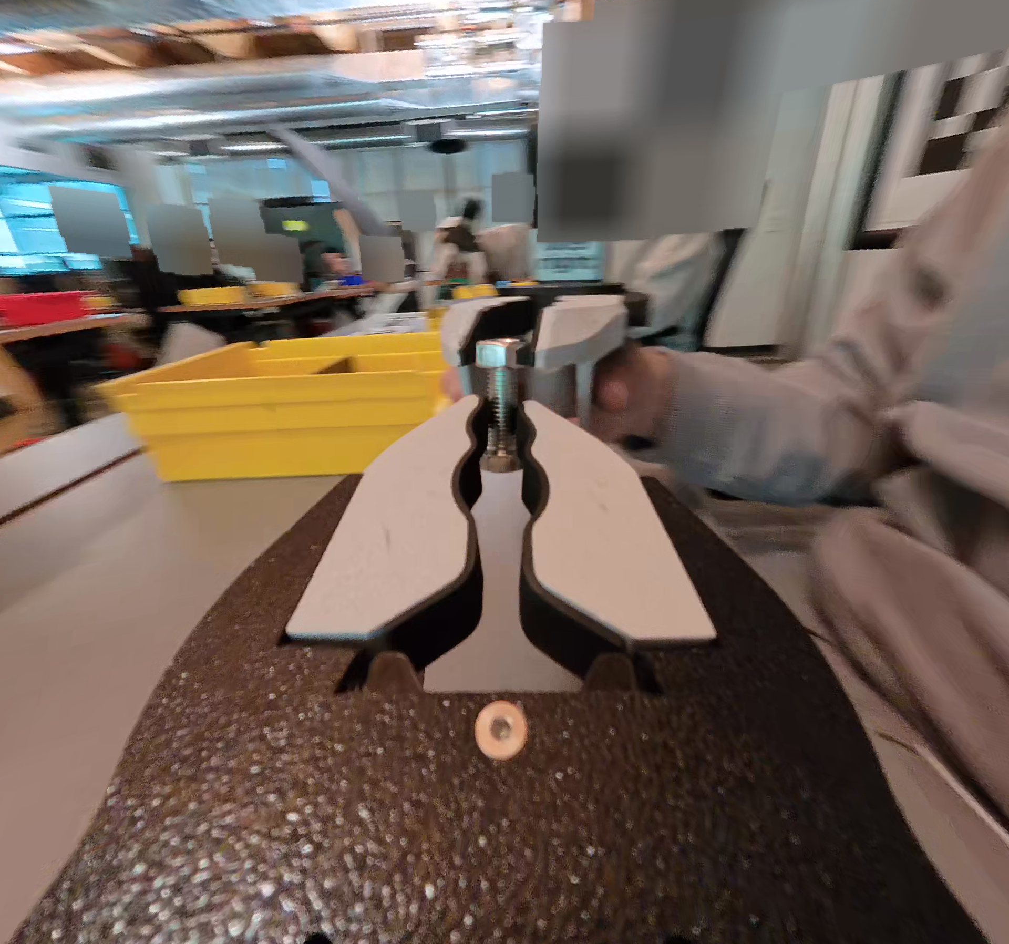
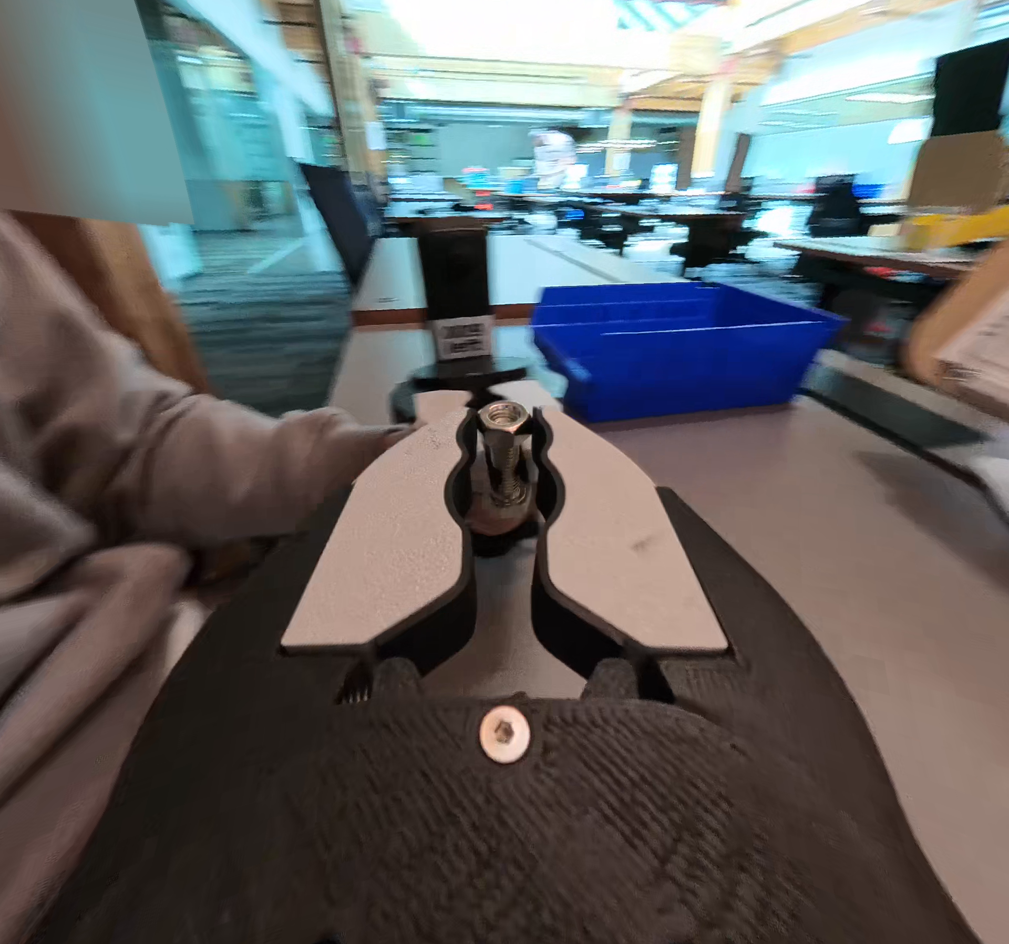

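Left gripper [image 1: 499, 418]: its fingers [image 1: 415, 508] are nearly closed, with only a thin slot between them. They're pinched on the threaded shank of a silver steel bolt [image 1: 498, 415] right at the tips. The bolt stands upright between them, and its lower hex end sits just inside the tips.

Right gripper [image 2: 502, 426]: its fingers [image 2: 595, 524] stand a bit wider and are clamped on the silver hex nut [image 2: 502, 418] at the bolt's top end. Both tips press on the nut's flats, and you can see the threaded hole from above. From the left wrist view the same gripper comes in from beyond the left tips, and it grips that top hex directly above them.

Just right of that are the person's hand [image 1: 628, 388] and grey sleeve [image 1: 775, 415], on the right gripper's handle.

Beyond the left fingers and off to the left, a yellow plastic divided bin [image 1: 273, 404] sits on the pale grey tabletop [image 1: 82, 563]. Beyond the right fingers and off to the right there's a blue plastic divided bin [image 2: 682, 355] on the same tabletop. The background is blurry.
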A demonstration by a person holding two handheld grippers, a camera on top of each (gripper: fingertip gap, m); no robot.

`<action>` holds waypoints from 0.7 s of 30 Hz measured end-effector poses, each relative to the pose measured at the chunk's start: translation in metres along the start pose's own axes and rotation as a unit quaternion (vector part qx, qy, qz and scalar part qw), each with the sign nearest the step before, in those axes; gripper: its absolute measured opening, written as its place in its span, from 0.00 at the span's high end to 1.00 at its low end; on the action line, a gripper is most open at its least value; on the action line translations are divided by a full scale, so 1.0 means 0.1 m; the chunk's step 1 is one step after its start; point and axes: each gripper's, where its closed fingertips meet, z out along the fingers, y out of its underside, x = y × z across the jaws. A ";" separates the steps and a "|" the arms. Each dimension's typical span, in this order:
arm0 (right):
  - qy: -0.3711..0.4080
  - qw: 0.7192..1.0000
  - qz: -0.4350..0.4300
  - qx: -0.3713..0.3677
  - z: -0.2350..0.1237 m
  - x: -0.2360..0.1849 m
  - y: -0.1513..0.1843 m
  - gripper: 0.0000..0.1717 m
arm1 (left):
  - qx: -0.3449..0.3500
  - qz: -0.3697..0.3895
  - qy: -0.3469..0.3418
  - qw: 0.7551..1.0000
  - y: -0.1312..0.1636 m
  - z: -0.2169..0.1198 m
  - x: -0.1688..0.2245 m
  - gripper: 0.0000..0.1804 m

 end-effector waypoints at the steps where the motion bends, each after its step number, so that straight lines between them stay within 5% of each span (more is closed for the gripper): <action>1: -0.054 0.998 0.014 -0.002 -0.06 -0.12 0.00 0.89 | -0.001 -0.018 0.046 0.999 0.01 0.03 0.12 0.95; 4: -0.137 0.990 0.028 -0.010 -0.19 -0.30 0.06 0.89 | -0.019 -0.040 0.116 0.992 0.07 0.10 0.32 0.95; 7: -0.128 0.992 0.009 -0.012 -0.19 -0.31 0.06 0.89 | -0.021 -0.032 0.113 0.993 0.08 0.11 0.32 0.95; 13: 0.046 0.999 -0.020 -0.004 -0.12 0.13 0.01 0.75 | -0.019 0.022 -0.082 0.996 0.06 0.00 -0.19 0.95; 17: 0.177 0.984 -0.028 0.016 -0.01 0.36 -0.04 0.79 | -0.031 0.067 -0.196 0.978 0.03 -0.13 -0.43 0.95; 21: 0.217 0.976 0.000 0.033 0.11 0.36 0.01 0.83 | -0.058 0.100 -0.235 0.965 0.06 -0.15 -0.49 0.95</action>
